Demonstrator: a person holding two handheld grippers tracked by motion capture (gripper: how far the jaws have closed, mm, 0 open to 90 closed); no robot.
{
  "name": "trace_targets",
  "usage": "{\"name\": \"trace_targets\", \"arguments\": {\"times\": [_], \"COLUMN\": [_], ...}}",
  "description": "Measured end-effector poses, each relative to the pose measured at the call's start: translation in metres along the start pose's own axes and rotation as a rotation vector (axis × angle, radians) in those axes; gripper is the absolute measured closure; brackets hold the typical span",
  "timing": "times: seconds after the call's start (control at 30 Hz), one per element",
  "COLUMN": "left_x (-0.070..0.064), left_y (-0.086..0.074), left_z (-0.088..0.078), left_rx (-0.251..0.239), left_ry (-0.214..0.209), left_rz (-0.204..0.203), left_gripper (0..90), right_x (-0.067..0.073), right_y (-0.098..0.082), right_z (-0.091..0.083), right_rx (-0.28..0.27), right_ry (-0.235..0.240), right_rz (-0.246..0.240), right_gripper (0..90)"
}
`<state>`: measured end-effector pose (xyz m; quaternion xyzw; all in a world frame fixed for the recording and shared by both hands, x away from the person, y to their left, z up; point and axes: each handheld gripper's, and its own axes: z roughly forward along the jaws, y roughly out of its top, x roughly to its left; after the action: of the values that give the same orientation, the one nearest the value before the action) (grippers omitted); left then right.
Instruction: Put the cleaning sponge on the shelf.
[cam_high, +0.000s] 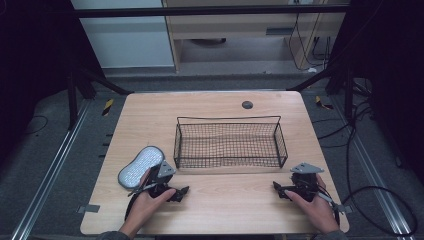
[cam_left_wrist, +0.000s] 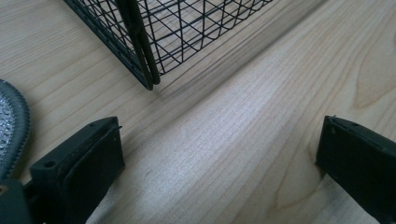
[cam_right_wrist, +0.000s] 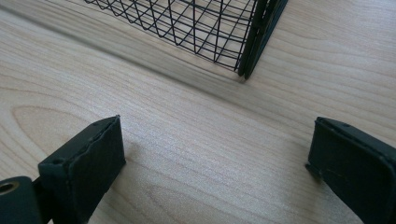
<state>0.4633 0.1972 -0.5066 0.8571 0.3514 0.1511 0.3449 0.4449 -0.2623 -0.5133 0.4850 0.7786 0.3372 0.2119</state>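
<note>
We hold a gripper in each hand, low over the near part of the wooden surface (cam_high: 220, 200). Our left gripper (cam_high: 182, 191) has its jaws spread wide apart with nothing between them; in the left gripper view we see bare wood grain in the gap. Our right gripper (cam_high: 276, 187) is the same: jaws well apart, only bare surface between them.

The thing nearest our left gripper is a grey oval pad with a pale, sparkly textured face (cam_high: 141, 165). It lies flat on the surface just beside the left gripper, on its outer side and a little ahead of the hand (cam_high: 147, 202); in the left gripper view its dark rim and glittering face (cam_left_wrist: 9, 126) show beyond the jaw at that view's left edge. The jaws do not touch it.

Ahead of both grippers stands a black wire basket (cam_high: 230, 144), upright. Its near left corner (cam_left_wrist: 147, 70) rises ahead of the left gripper's jaws, near but apart from them. Its near right corner (cam_right_wrist: 247, 60) stands ahead of the right gripper's jaws, likewise apart. The right hand (cam_high: 315, 210) rests close to the near right edge of the surface.
</note>
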Motion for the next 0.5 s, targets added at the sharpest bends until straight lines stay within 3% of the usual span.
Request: {"name": "trace_targets", "arguments": {"times": [0.2, 0.3, 0.5], "left_x": [-0.003, 0.0, 0.016], "left_y": [0.003, 0.006, 0.024], "left_z": [-0.013, -0.025, -0.049], "left_rx": [-0.053, -0.079, -0.023], "left_ry": [-0.018, -0.024, 0.049], "left_rz": [0.007, -0.03, 0.022], "left_gripper": [3.4, 3.6, 3.6], "right_x": [0.0, 0.0, 0.0], "right_y": [0.0, 0.0, 0.0], "right_z": [0.0, 0.0, 0.0], "right_rx": [0.001, 0.001, 0.002], "right_ry": [0.0, -0.001, 0.0], "right_rz": [-0.001, 0.001, 0.002], "right_gripper": [3.8, 3.7, 3.4]}}
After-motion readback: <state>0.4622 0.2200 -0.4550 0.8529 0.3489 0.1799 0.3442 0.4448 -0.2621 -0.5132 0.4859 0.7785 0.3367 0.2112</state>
